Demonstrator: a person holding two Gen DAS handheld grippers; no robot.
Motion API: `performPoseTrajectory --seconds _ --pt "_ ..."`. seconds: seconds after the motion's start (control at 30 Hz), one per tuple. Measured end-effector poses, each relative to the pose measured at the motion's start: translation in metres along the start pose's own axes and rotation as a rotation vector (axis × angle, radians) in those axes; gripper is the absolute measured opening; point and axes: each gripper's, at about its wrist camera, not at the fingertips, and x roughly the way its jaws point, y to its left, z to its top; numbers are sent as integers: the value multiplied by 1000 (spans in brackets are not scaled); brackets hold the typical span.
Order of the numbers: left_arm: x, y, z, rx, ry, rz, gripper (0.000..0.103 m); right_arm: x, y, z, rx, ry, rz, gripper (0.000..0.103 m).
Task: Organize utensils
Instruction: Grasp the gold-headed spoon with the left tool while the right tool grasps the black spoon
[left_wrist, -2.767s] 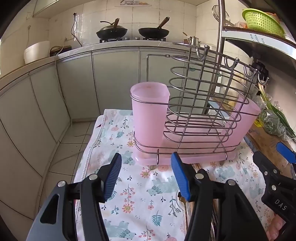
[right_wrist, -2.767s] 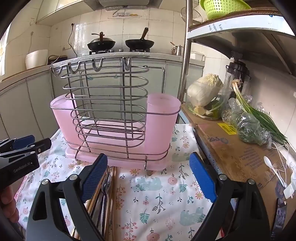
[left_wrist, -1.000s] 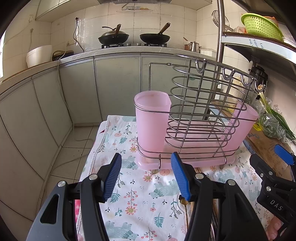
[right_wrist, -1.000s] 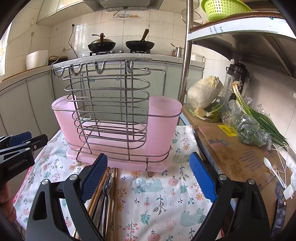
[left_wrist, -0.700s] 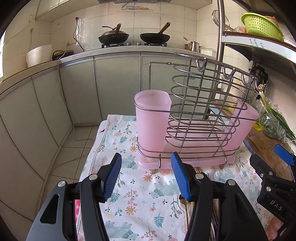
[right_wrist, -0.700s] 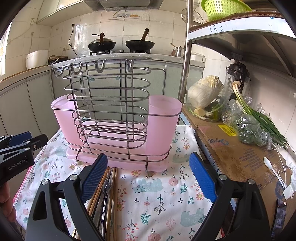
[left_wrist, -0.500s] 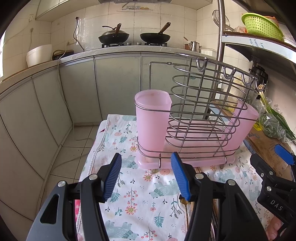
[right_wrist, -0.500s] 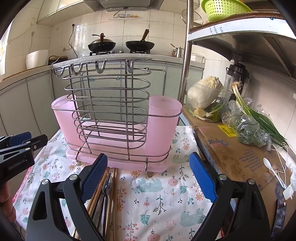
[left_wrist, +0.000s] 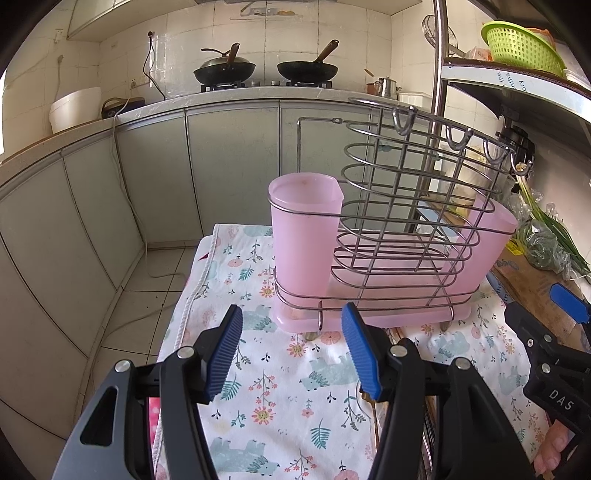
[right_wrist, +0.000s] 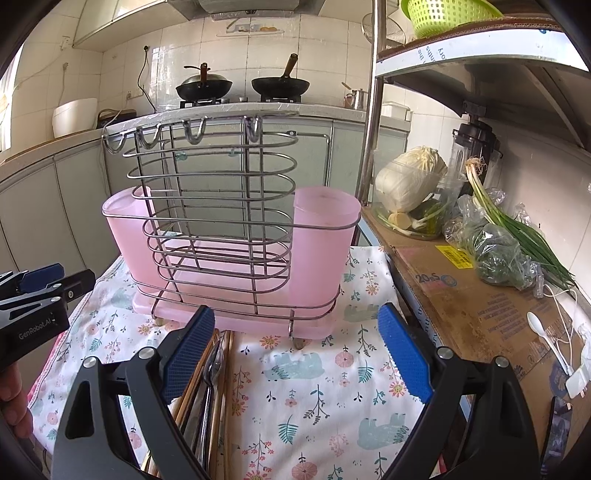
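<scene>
At 12 o'clock from both grippers sits the wire utensil rack (right_wrist: 229, 236) with pink cups, on the floral cloth (right_wrist: 325, 398). Your right gripper (right_wrist: 295, 354) hangs wide open and empty; your left gripper (left_wrist: 291, 350) has its fingers apart too, nothing held. Chopsticks and spoon (right_wrist: 210, 380) lie at 7 o'clock by your right gripper's left pad, likely staged for pickup into a cup.
</scene>
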Motion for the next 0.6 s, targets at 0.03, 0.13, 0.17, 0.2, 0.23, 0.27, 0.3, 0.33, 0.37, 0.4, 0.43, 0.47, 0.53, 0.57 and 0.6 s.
performPoseTrajectory --seconds 0.03,0.13,0.17,0.2,0.23,0.27,0.3,0.33,0.37,0.4,0.43,0.47,0.53,0.57,0.6 --pt "0 1 0 -2 5 -5 55 1 -1 0 6 7 5 90" --pt "3 3 -1 1 21 -13 56 3 -5 -2 24 28 12 90" --pt "3 4 -2 4 27 -12 56 4 -7 -2 30 36 14 90" --pt "4 4 -2 6 34 -13 56 4 -8 -3 35 42 15 90" --pt "6 5 -3 8 44 -16 56 5 -10 -4 41 51 17 90" --pt "7 5 -4 9 55 -21 56 7 -11 -5 46 60 24 90" --pt "9 5 -5 9 71 -30 56 7 -12 -6 50 67 31 90" --pt "12 5 -7 9 86 -42 56 9 -14 -7 54 74 37 90" --pt "14 5 -9 9 105 -57 56 10 -15 -9 55 81 42 90" --pt "16 5 -10 7 124 -71 56 10 -15 -10 53 87 44 84" --pt "19 4 -12 5 145 -86 56 11 -15 -11 51 97 46 82" --pt "22 3 -14 3 168 -102 56 12 -15 -13 51 107 52 79" --pt "29 3 -18 -5 215 -132 56 15 -18 -17 58 127 66 75" --pt "32 2 -21 -7 234 -150 56 17 -18 -19 60 138 73 71" --pt "34 1 -23 -5 250 -164 55 19 -20 -21 62 148 80 68"
